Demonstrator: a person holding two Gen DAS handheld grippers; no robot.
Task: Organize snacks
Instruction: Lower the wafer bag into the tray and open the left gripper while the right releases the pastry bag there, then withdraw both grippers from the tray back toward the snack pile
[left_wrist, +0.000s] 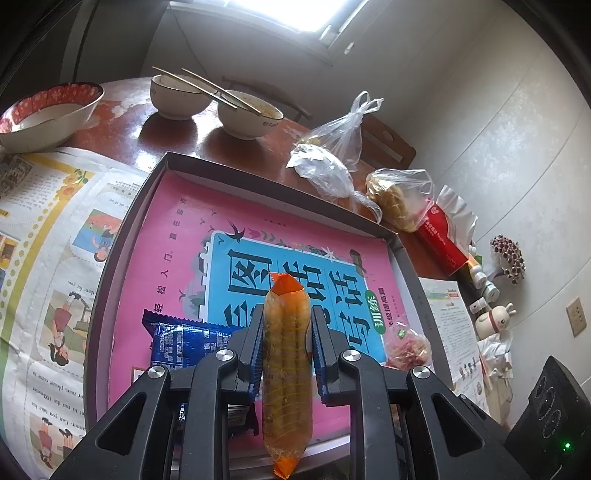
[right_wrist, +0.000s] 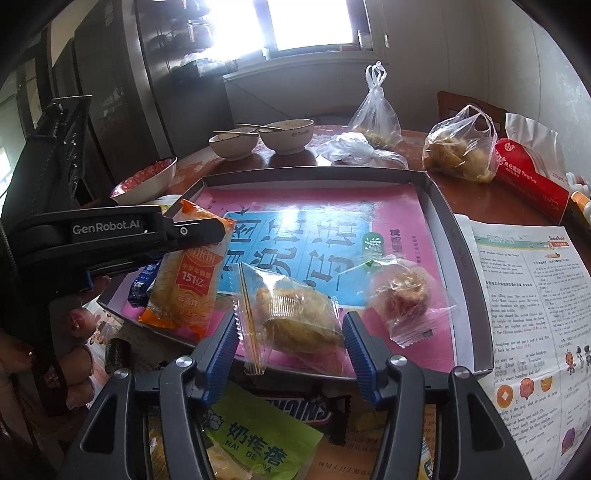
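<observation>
Snacks: orange plastic pack of rice crackers (left_wrist: 286, 354) clamped edgewise between blue ribbed pads of left gripper (left_wrist: 287, 332), jaws narrowed to pack width. Held upright over shallow grey cardboard tray (left_wrist: 122, 236) lined with pink-and-blue printed sheet (left_wrist: 177, 251); probably poised for placing. Blue foil snack packet (left_wrist: 181, 343) already lying in tray at near left; clear-wrapped pinkish pastry (left_wrist: 408, 345) at near right. Used ceramic bowls with chopsticks (left_wrist: 214, 99) well beyond tray, out of the working area.

Right wrist view: right gripper (right_wrist: 290, 328) spread wide, blue pads flanking clear-wrapped golden pastry (right_wrist: 295, 314) at tray's near edge. Contact with pads not discernible, grip apparently not yet made. Pinkish pastry just beside, to the right. Unsorted pile below gripper, outside tray: green cheese-snack wrapper (right_wrist: 258, 439), brown Snickers bar (right_wrist: 295, 406). Left gripper seen side-on at left, orange pack hanging over tray corner.
</observation>
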